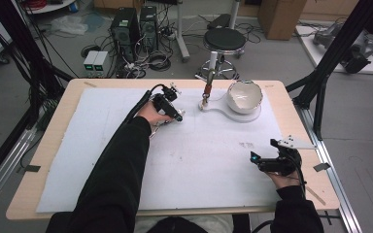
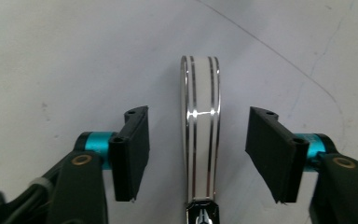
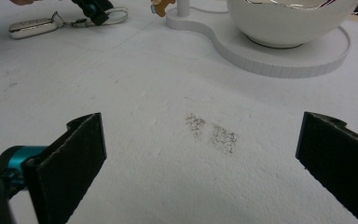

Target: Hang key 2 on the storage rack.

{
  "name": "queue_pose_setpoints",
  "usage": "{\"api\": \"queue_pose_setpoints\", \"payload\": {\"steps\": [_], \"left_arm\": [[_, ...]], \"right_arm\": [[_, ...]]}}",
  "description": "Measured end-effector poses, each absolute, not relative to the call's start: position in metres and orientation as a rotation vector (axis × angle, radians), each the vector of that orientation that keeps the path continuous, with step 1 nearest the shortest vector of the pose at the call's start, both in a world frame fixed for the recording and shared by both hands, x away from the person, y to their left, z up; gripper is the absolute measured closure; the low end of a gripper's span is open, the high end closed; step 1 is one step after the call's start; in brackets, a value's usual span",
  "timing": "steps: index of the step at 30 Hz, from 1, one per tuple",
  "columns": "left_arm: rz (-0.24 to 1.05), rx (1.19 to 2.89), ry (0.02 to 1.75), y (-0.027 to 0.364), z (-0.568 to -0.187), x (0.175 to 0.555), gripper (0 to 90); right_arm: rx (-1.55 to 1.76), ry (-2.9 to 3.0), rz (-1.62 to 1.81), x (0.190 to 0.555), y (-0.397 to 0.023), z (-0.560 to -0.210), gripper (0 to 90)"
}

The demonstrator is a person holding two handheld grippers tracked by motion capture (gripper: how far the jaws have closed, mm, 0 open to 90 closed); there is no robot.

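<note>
Left gripper [image 2: 193,154] is down over the silver-and-white key fob [image 2: 200,130] lying flat on the tabletop [image 1: 209,160], fingers apart and straddling it, not yet clamped; right gripper [image 3: 200,163] waits wide open; lifting remains.

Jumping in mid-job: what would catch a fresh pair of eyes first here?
The left gripper, out on the white mat, straddles a slim silver-and-white striped fob with open jaws. At the mat's far right corner, a white bowl sits on a white stand. The right gripper rests open near the table's right edge.
</note>
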State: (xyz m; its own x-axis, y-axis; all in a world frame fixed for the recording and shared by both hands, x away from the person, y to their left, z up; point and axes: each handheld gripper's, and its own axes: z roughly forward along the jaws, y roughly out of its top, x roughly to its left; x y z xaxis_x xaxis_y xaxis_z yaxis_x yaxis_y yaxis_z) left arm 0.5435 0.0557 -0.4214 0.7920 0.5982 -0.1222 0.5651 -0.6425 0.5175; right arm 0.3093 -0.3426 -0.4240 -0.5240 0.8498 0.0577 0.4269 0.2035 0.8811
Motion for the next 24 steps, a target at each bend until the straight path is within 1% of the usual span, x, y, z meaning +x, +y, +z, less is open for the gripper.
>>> {"api": "queue_pose_setpoints", "payload": {"steps": [2,4,6,7,9,12,16,18,20,24], "left_arm": [[0.074,2.435,0.864,0.055,-0.422,0.543,45.5],[0.070,2.444,0.855,0.055,-0.421,0.542,48.3],[0.077,2.443,0.850,0.054,-0.420,0.542,53.7],[0.077,2.445,0.852,0.054,-0.420,0.542,58.1],[0.096,2.443,0.870,0.053,-0.421,0.541,61.9],[0.126,2.448,0.888,0.053,-0.420,0.541,73.3],[0.180,2.471,0.882,0.054,-0.418,0.540,74.2],[0.179,2.457,0.890,0.056,-0.415,0.540,74.3],[0.179,2.446,0.880,0.058,-0.409,0.538,74.3],[0.234,2.415,0.831,0.061,-0.393,0.532,74.4]], "right_arm": [[1.187,2.047,1.264,0.310,-0.342,-0.424,0.7],[1.186,2.048,1.264,0.310,-0.342,-0.425,0.6],[1.187,2.046,1.264,0.309,-0.342,-0.424,0.6],[1.186,2.039,1.269,0.309,-0.342,-0.424,0.7],[1.188,2.039,1.270,0.309,-0.342,-0.424,0.7],[1.186,2.041,1.271,0.309,-0.342,-0.423,0.6],[1.179,2.040,1.270,0.309,-0.342,-0.423,0.7],[1.179,2.039,1.271,0.309,-0.342,-0.423,0.6],[1.182,2.037,1.268,0.309,-0.342,-0.423,0.7],[1.184,2.035,1.270,0.309,-0.341,-0.423,0.7]]}}
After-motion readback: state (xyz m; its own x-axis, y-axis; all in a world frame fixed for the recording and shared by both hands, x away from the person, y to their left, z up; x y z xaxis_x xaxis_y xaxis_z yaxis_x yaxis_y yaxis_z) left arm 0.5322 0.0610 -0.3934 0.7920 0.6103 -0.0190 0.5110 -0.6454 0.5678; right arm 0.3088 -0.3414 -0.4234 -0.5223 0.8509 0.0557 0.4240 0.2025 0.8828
